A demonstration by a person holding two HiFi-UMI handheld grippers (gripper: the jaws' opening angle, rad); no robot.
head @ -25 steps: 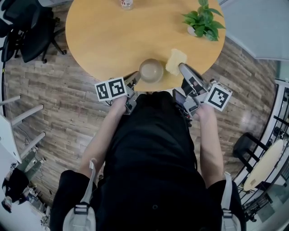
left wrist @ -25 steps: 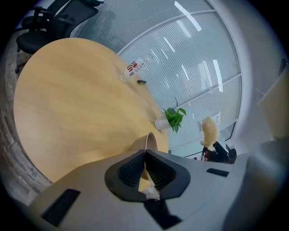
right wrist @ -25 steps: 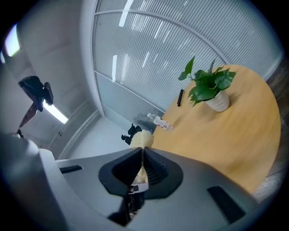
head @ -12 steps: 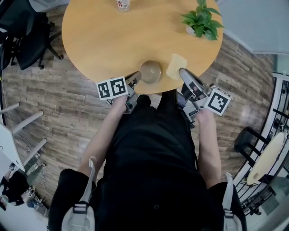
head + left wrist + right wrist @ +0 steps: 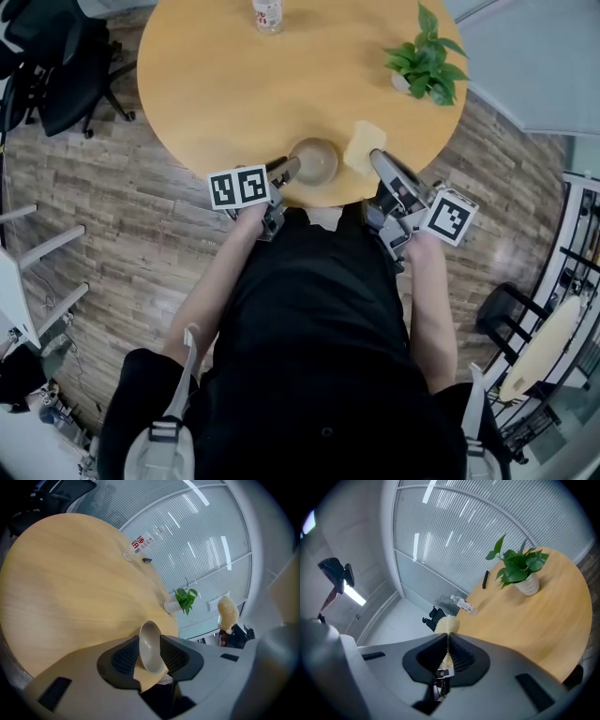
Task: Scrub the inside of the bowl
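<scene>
A beige bowl (image 5: 315,161) sits near the front edge of the round wooden table (image 5: 216,84). My left gripper (image 5: 286,169) is at its left side. In the left gripper view the bowl's wall (image 5: 151,648) stands between the jaws, which have just been opening and now stand apart around it without pressing. My right gripper (image 5: 374,156) is to the right of the bowl, shut on a yellow sponge (image 5: 362,146). The sponge (image 5: 446,625) pokes out above the closed jaws and also shows as a fuzzy lump (image 5: 228,613) in the left gripper view.
A potted plant (image 5: 427,56) stands at the table's far right and a water bottle (image 5: 267,14) at its far edge. A dark pen (image 5: 485,578) lies near the plant (image 5: 518,569). Office chairs (image 5: 56,56) stand on the wood floor to the left.
The bowl has settled lower, showing more of its inside. The left gripper has sunk slightly with it and its jaws have parted. The right gripper has kept still with the sponge.
</scene>
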